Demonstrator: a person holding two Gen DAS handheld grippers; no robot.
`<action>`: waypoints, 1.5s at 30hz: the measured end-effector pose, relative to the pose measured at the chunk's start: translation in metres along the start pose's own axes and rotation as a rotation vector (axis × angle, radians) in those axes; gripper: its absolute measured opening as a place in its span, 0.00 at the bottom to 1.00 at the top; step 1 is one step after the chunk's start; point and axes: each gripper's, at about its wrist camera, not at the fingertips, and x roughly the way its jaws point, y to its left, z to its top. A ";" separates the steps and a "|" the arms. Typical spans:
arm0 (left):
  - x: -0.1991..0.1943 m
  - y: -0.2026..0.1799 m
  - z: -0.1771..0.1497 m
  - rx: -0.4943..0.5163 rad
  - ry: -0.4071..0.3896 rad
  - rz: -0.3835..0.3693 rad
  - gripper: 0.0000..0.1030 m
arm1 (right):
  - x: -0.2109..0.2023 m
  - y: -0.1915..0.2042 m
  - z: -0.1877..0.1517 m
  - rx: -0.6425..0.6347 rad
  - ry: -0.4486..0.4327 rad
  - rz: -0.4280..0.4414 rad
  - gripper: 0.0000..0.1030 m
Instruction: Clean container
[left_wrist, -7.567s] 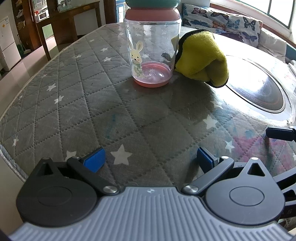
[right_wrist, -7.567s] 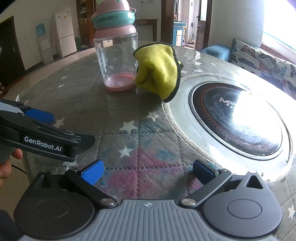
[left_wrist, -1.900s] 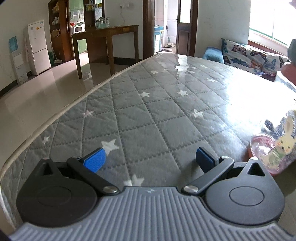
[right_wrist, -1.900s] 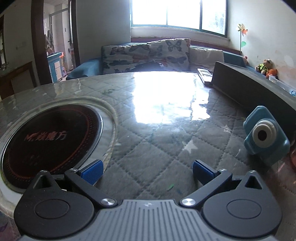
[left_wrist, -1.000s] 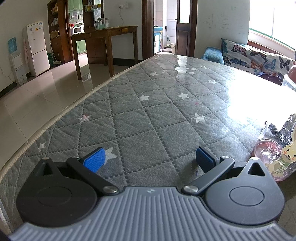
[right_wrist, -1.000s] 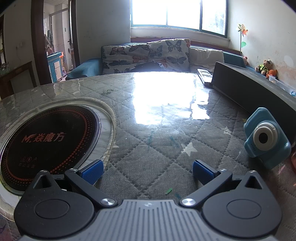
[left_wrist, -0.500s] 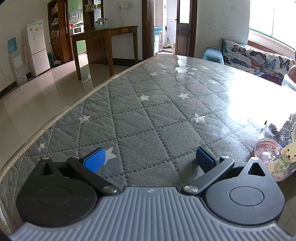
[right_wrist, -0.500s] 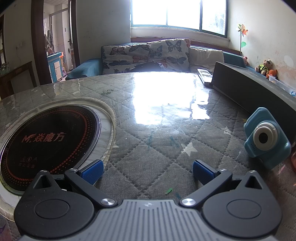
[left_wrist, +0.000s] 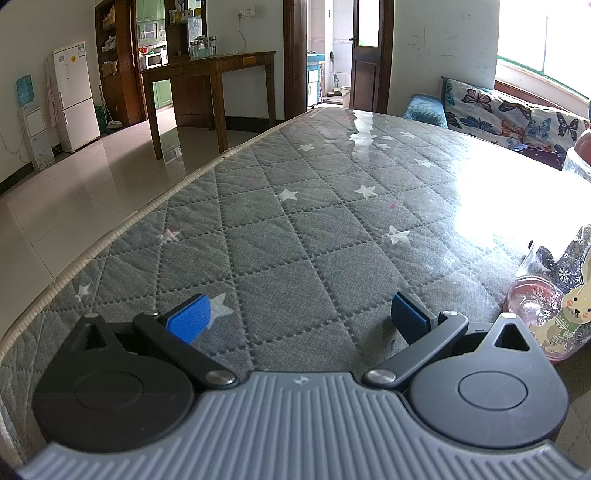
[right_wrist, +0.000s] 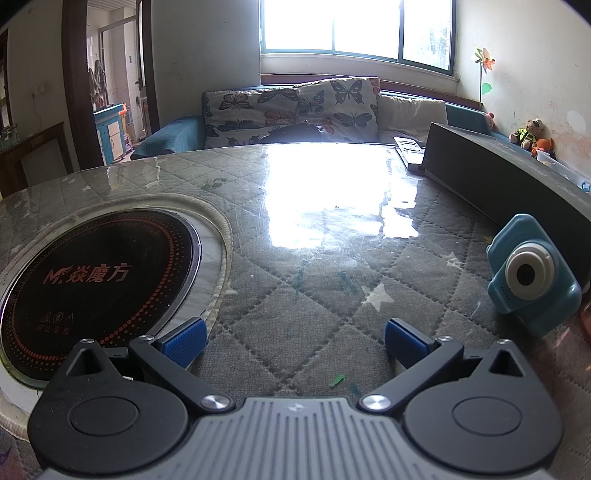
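Left wrist view: the cup (left_wrist: 550, 295) is standing upright just right of the spread, empty left tongs (left_wrist: 299, 319); the right tongs (right_wrist: 295, 338), also spread and empty, are facing away.

left gripper (left_wrist: 301, 317) jaws wide apart, right gripper (right_wrist: 295, 339) likewise

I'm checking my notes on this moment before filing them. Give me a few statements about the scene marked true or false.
1. The left tool is open and holds nothing. True.
2. The clear bunny-print container sits between the left tool's fingers. False: it stands off to the right of them, at the picture's edge.
3. The right tool is shut on a yellow cloth. False: it is open and empty, and no cloth is in view.
4. A blue toy camera stands on the table to the right of the right tool. True.
5. The black round cooktop lies to the left of the right tool. True.
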 end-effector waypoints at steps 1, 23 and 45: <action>0.001 0.000 0.001 0.000 0.000 0.000 1.00 | 0.000 0.000 0.000 0.000 0.000 0.000 1.00; -0.001 0.000 -0.001 0.000 -0.001 0.000 1.00 | 0.000 0.000 0.000 0.000 0.000 0.000 1.00; 0.000 0.000 0.000 -0.001 -0.001 0.000 1.00 | 0.000 0.000 0.000 0.000 0.000 0.000 1.00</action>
